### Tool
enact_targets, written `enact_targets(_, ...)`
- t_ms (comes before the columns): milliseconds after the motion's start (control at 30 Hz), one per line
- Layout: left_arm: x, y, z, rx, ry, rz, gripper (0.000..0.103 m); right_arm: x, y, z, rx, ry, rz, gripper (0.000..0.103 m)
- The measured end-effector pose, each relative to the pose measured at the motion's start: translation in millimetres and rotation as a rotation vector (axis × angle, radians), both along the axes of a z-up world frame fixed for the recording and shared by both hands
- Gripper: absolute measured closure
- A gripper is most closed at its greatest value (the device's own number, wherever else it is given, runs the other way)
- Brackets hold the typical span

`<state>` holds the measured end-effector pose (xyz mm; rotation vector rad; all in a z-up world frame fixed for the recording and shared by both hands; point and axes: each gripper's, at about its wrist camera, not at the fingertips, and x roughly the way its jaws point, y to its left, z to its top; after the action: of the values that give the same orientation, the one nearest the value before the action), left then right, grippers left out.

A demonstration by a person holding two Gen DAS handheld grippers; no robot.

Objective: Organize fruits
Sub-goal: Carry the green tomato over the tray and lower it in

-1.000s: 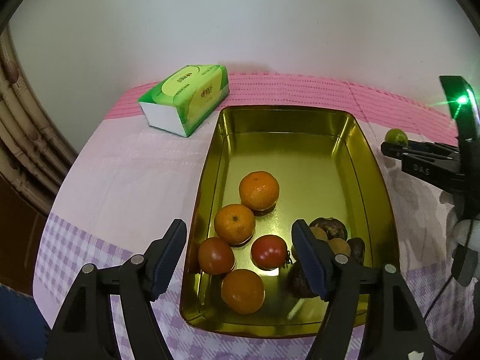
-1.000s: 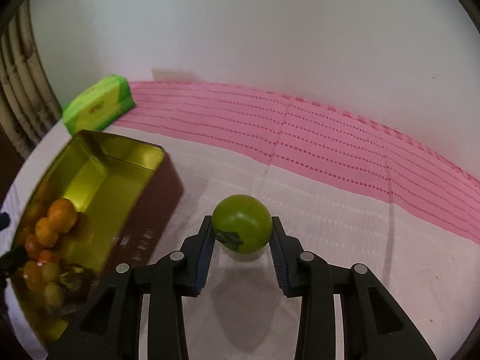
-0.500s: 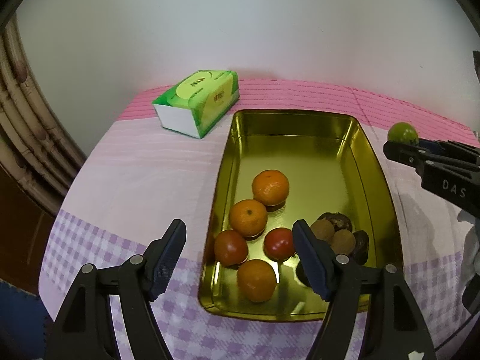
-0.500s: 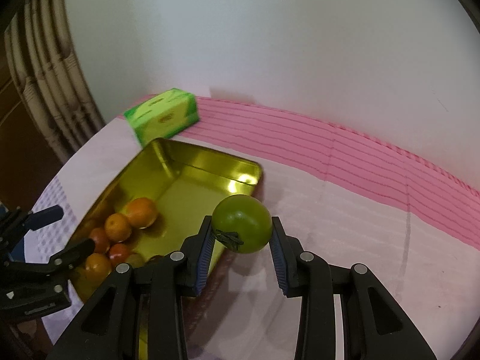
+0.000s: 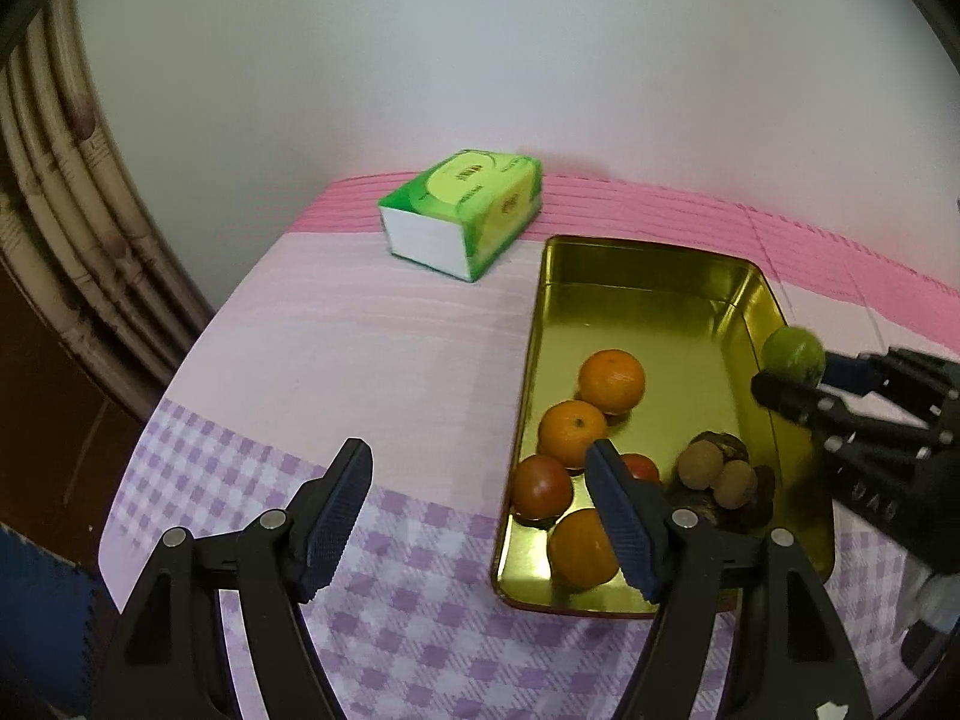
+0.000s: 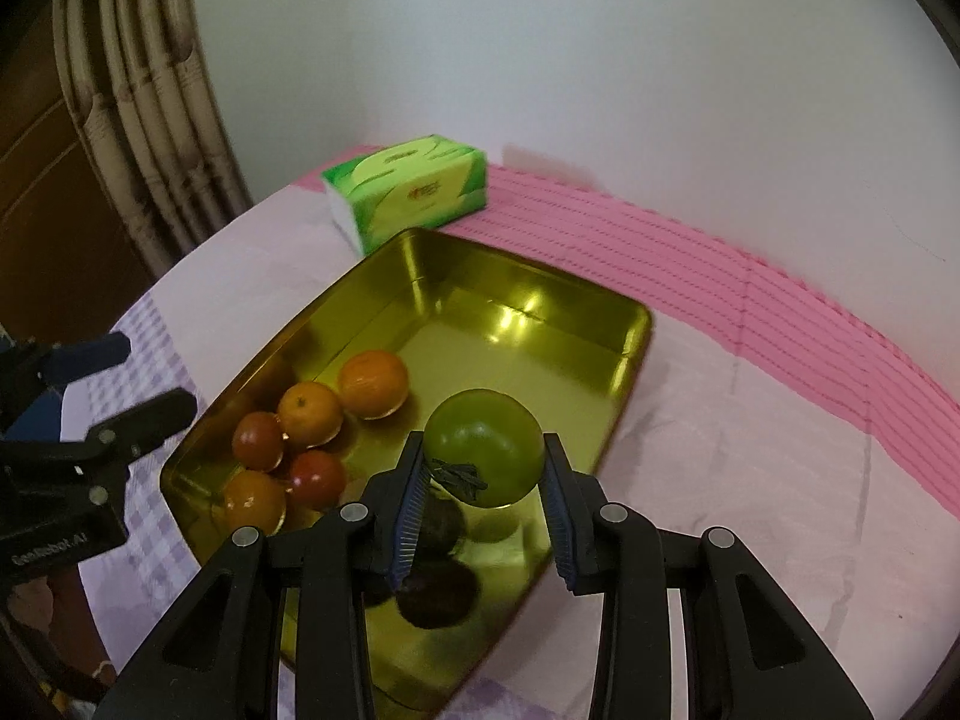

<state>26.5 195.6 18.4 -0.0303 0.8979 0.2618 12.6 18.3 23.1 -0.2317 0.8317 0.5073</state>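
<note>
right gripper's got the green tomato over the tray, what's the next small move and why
Probably lower it a little toward the bare tray floor and then open. The right gripper is shut on the green tomato, which hangs above the tray; oranges and dark fruit crowd the near end, so the far floor looks freer.

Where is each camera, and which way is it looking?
Left wrist: rides the open left gripper, looking down across the checked cloth at the gold tray; its two fingers show.
Right wrist: rides the right gripper, looking down over the tray, fingers clamping a green tomato.
Shared: tray, oranges, tissue box, each other's gripper.
</note>
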Motion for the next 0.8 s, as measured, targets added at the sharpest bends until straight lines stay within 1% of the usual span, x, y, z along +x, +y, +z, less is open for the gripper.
enact_targets(200, -2, 6, 0, -0.005, 0.005, 0.017, 0.033, 3, 13, -8, -0.015, 0.02, 0.009, 0.066)
enact_targets(500, -8, 19, -1, -0.015, 0.009, 0.061, 0.033, 19, 23, -22, -0.04, 0.063, -0.014, 0.066)
enact_targets(800, -8, 25, -2, -0.025, 0.014, 0.069, 0.033, 26, 29, -33, -0.078, 0.079, -0.013, 0.066)
